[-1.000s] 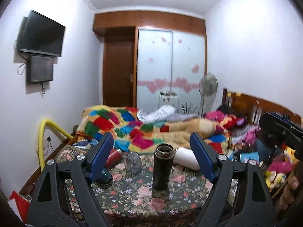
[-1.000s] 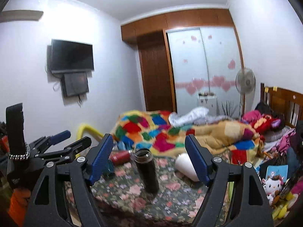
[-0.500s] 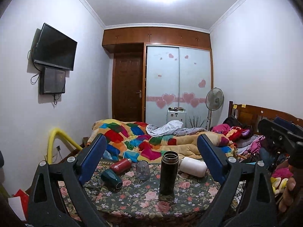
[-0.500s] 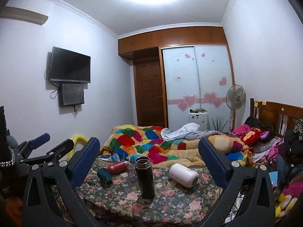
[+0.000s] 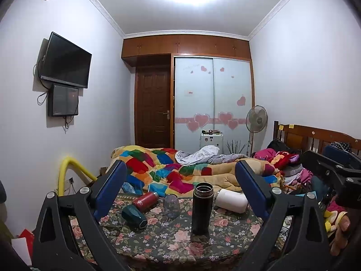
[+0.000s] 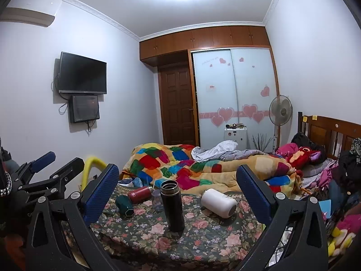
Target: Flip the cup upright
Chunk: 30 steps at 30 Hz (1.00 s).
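A black flask (image 5: 202, 207) stands upright, mouth open, on the floral table (image 5: 162, 241); it also shows in the right wrist view (image 6: 172, 205). A white cup (image 5: 231, 200) (image 6: 218, 202), a red flask (image 5: 145, 198) (image 6: 139, 194) and a dark green cup (image 5: 134, 216) (image 6: 124, 205) lie on their sides. A clear glass (image 5: 171, 205) (image 6: 157, 200) stands mouth down. My left gripper (image 5: 180, 180) is open and empty, back from the table. My right gripper (image 6: 178, 185) is open and empty, also held back.
A bed with a patchwork quilt (image 5: 180, 169) lies behind the table. A yellow tube (image 5: 67, 169) stands at the left wall. Toys and clothes (image 6: 338, 225) pile up at the right. The left gripper shows in the right wrist view (image 6: 45, 171).
Both grippers have drawn back and tilted up from the table, so the cups look smaller and lower. The jaws have stayed open. The cups have not moved.
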{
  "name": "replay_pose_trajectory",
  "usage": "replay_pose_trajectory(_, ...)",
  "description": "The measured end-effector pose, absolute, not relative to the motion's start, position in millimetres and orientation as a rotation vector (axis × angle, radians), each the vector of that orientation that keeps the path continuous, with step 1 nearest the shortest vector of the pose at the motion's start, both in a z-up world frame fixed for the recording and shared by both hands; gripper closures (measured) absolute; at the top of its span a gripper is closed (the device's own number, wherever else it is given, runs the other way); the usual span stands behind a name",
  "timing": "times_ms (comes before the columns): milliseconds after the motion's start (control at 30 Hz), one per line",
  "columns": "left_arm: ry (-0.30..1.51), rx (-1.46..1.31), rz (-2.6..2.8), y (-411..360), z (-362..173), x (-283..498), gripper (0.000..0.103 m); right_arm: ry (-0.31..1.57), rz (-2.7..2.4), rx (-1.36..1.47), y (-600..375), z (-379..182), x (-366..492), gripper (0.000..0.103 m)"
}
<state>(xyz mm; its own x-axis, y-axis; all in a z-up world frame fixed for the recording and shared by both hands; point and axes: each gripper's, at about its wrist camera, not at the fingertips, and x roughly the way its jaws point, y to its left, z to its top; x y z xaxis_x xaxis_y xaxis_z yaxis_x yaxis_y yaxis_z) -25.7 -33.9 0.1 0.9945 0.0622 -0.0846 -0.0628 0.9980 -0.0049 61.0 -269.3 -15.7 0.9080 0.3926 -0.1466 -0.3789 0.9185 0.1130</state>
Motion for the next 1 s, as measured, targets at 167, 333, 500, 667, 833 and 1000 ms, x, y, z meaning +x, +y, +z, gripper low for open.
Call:
replay_pose_trajectory(167, 0.084, -0.003, 0.064, -35.1, -0.3, -25.2, 0.006, 0.178, 0.402, 0.081, -268.0, -17.9, 61.7, 0.000)
replay_pose_trajectory(333, 0.086, 0.004, 0.059, -36.2, -1.0, -23.7, 0.006, 0.183, 0.402, 0.081, -265.9, -16.7, 62.6, 0.000)
replay_pose_trajectory(500, 0.088, 0.003, 0.055, -36.8, -1.0, -23.0, 0.006, 0.182, 0.403, 0.081, -265.4, -16.2, 63.2, 0.000)
replay_pose_trajectory(667, 0.090, 0.002, 0.052, -37.1, -0.7, -21.9, 0.006, 0.183, 0.403, 0.082, -265.2, -15.9, 63.1, 0.000)
replay_pose_trajectory(833, 0.091, 0.005, 0.049, -38.2, -1.0, -21.1, 0.006, 0.185, 0.405, 0.083, -265.6, -16.9, 64.1, 0.000)
replay_pose_trajectory(1000, 0.088, 0.007, 0.044, -38.9, -0.2, -21.5, 0.005, 0.192, 0.410, 0.085, -265.1, -18.6, 64.0, 0.000)
